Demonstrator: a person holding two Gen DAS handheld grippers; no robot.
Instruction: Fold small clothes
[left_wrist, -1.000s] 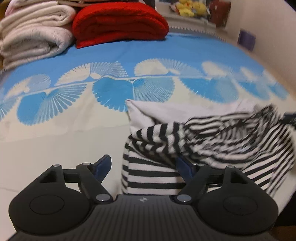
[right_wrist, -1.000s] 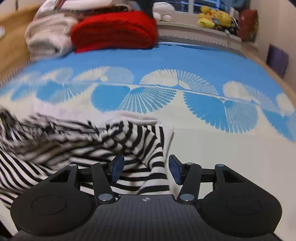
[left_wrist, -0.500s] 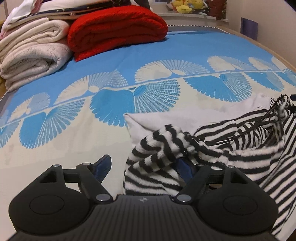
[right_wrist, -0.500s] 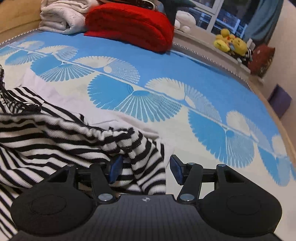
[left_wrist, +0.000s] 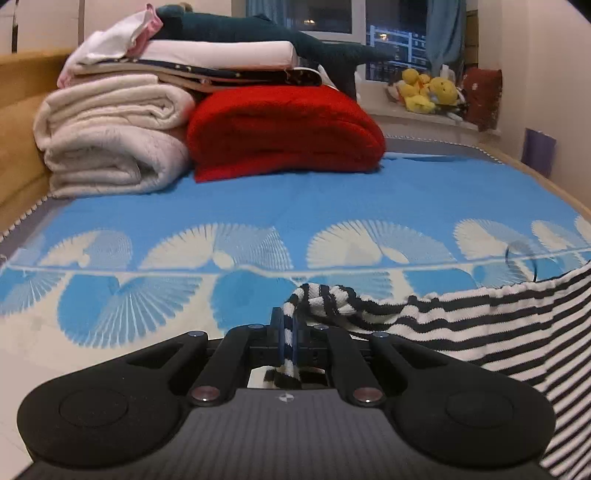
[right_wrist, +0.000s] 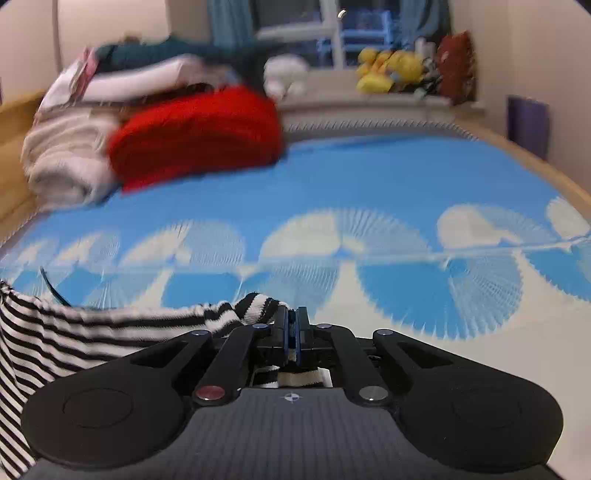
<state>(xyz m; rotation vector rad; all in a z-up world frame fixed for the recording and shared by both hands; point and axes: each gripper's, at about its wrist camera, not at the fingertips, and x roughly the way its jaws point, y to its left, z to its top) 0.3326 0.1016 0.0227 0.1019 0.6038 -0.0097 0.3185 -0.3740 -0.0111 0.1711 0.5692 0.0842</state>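
the black-and-white striped garment (left_wrist: 461, 325) hangs stretched between both claws above the blue-and-cream bed cover (left_wrist: 295, 206). left claw (left_wrist: 287, 341) pinches one bunched corner; right claw (right_wrist: 293, 334) pinches the other (right_wrist: 255, 306). no containers visible.

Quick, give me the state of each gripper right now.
Left gripper: closed, pinching a bunched corner of the striped garment.
Right gripper: closed, pinching the striped garment's other end, with fabric between its pads.
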